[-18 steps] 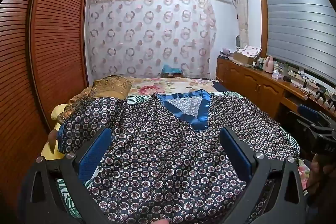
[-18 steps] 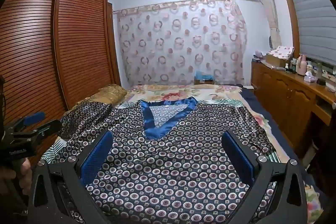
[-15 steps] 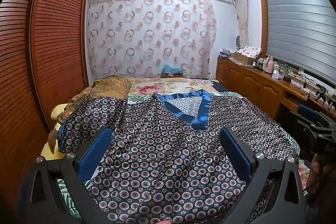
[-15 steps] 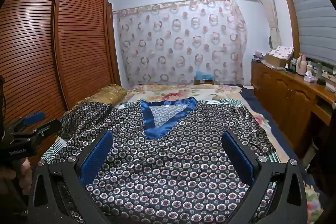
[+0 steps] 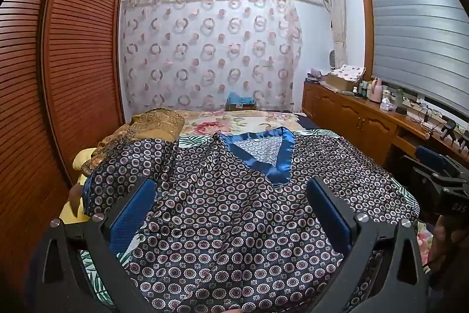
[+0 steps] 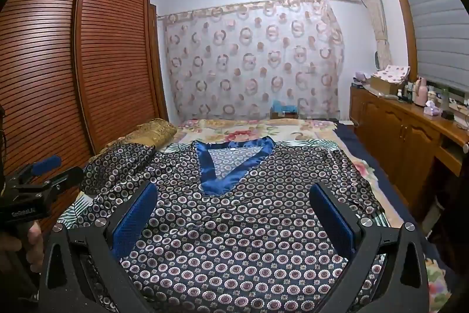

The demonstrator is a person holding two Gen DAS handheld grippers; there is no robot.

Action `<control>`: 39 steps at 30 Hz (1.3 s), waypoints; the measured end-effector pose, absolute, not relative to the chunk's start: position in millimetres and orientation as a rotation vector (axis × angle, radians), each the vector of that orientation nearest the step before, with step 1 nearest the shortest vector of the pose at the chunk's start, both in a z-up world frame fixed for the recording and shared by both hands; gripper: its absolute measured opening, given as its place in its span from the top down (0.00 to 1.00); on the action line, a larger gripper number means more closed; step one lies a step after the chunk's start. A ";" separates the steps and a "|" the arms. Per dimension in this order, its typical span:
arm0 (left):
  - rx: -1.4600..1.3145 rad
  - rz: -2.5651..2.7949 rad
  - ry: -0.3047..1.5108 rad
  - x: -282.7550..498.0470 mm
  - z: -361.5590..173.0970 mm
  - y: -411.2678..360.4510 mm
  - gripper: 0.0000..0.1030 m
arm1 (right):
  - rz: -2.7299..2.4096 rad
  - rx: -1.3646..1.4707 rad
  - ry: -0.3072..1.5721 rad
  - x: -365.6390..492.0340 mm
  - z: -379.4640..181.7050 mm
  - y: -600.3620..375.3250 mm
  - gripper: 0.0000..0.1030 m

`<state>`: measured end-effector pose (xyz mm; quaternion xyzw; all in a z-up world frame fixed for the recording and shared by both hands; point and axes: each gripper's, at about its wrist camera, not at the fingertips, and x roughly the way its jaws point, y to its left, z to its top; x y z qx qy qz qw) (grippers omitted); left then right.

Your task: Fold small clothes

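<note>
A dark patterned top (image 5: 234, 213) with a blue V-neck lies spread flat on the bed (image 5: 234, 122). The left gripper (image 5: 231, 213) and right gripper (image 6: 233, 216) hover above it, jaws wide apart, gripping nothing.

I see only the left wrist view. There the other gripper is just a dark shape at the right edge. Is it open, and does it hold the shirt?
Observer: In the right wrist view the right gripper is wide open. Its blue pads hang above the shirt and pinch nothing.
Operator: And where is my own gripper, seen from that side?
Observer: The left gripper shows at the left edge of that view, next to the bunched sleeve and apart from it.
</note>
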<state>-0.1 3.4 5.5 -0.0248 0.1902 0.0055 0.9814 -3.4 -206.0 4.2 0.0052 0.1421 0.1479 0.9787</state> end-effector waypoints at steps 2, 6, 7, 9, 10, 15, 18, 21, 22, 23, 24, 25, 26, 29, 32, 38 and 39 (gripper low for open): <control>-0.050 0.010 0.382 0.0 6.0 3.8 0.00 | 0.298 0.012 0.286 -3.9 4.5 -206.4 0.00; -0.048 0.012 0.381 0.1 5.1 3.8 0.00 | 0.298 0.012 0.286 -4.3 4.1 -207.1 0.00; -0.047 0.011 0.381 0.1 4.9 3.9 0.00 | 0.298 0.013 0.287 -4.0 3.9 -207.6 0.00; -0.047 0.012 0.381 0.2 5.7 4.7 0.00 | 0.296 0.013 0.289 -3.3 3.3 -207.3 0.00; -0.046 0.012 0.380 0.1 4.8 3.7 0.00 | 0.296 0.013 0.290 -3.1 3.2 -207.6 0.00; -0.043 0.013 0.380 0.0 6.2 3.5 0.00 | 0.294 0.012 0.288 -4.0 4.3 -206.2 0.00; -0.043 0.012 0.379 0.0 7.0 3.4 0.00 | 0.295 0.012 0.288 -4.1 4.2 -206.3 0.00; -0.042 0.013 0.378 -0.1 7.0 3.3 0.00 | 0.295 0.012 0.288 -4.1 3.9 -206.5 0.00; -0.043 0.012 0.378 0.0 7.5 3.6 0.00 | 0.295 0.012 0.288 -4.3 4.1 -206.6 0.00; -0.043 0.012 0.378 0.1 7.6 3.7 0.00 | 0.294 0.012 0.287 -4.4 4.2 -206.6 0.00; -0.042 0.013 0.378 0.1 7.8 3.7 0.00 | 0.295 0.012 0.288 -4.1 4.2 -206.5 0.00; -0.042 0.013 0.377 -0.2 6.8 3.0 0.00 | 0.295 0.012 0.288 -4.0 4.1 -206.7 0.00; -0.042 0.013 0.377 -0.2 6.7 2.9 0.00 | 0.295 0.013 0.288 -3.9 4.1 -206.8 0.00; -0.042 0.014 0.376 -1.5 9.7 2.8 0.00 | 0.295 0.012 0.289 -4.0 4.0 -206.6 0.00; -0.041 0.013 0.376 -1.7 9.6 2.7 0.00 | 0.296 0.011 0.288 -4.7 4.1 -206.9 0.00; -0.040 0.014 0.375 -1.8 9.5 2.5 0.00 | 0.295 0.012 0.288 -4.4 4.2 -206.6 0.00; -0.040 0.013 0.375 -1.7 10.7 3.0 0.00 | 0.296 0.012 0.288 -4.3 4.2 -206.7 0.00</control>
